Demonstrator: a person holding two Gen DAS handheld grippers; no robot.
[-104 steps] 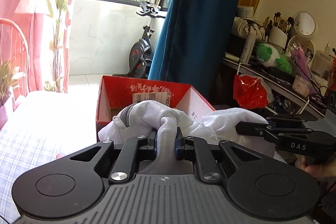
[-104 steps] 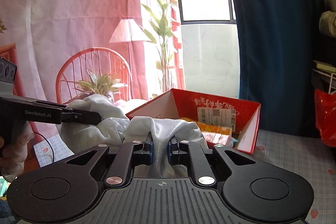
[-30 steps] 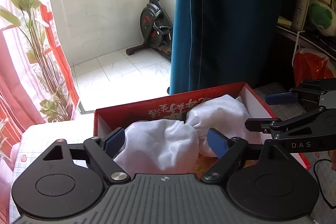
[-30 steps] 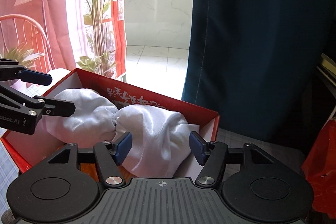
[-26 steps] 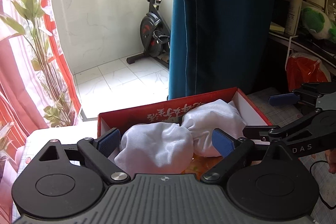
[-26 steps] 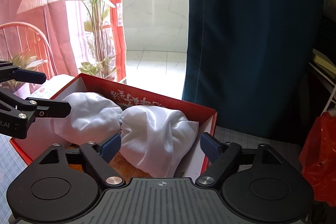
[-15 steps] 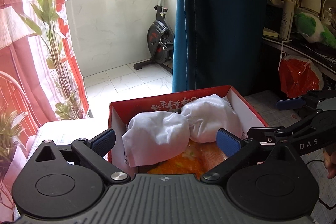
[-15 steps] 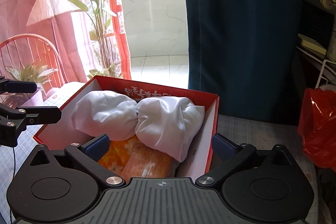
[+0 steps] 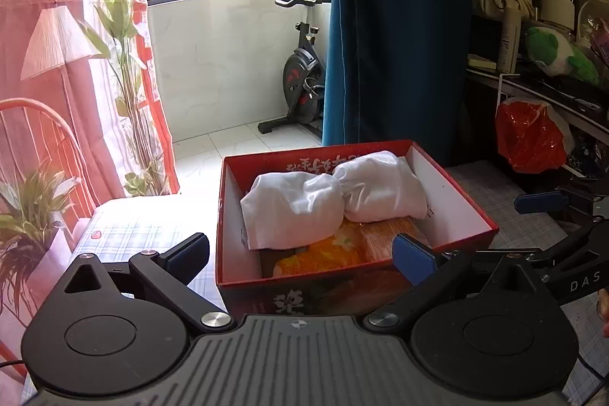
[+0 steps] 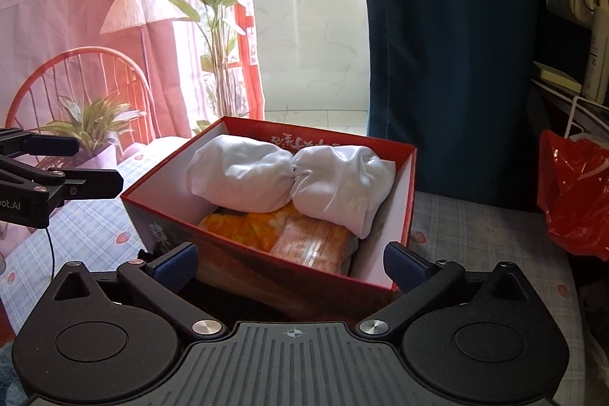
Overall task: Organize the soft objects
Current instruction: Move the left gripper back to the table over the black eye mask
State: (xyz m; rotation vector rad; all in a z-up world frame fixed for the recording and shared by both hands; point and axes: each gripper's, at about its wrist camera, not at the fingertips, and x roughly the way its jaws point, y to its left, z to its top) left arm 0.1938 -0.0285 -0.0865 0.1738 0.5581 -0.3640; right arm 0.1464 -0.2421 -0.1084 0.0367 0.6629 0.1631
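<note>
A white cloth bundle (image 9: 297, 204) (image 10: 243, 177), pinched in the middle like a bow, lies inside the red cardboard box (image 9: 456, 185) (image 10: 403, 185) on top of orange packets (image 9: 327, 255) (image 10: 259, 227). My left gripper (image 9: 300, 255) is wide open just short of the box's near wall, with nothing between its fingers. My right gripper (image 10: 291, 263) is also wide open and holds nothing, in front of the box's near wall. Each gripper shows at the edge of the other's view: the right gripper's fingers (image 9: 544, 202), the left gripper's fingers (image 10: 95, 183). Neither touches the cloth.
The box stands on a checked tablecloth (image 9: 133, 227). A red plastic bag (image 9: 529, 139) (image 10: 574, 185) hangs at the right below a cluttered shelf with a green plush toy (image 9: 552, 52). A blue curtain (image 9: 396, 25) hangs behind the box; a potted plant (image 9: 26, 215) is at left.
Both grippers, earlier shut on the white cloth, have let go, opened wide and drawn back from the box. The cloth stays in the box.
</note>
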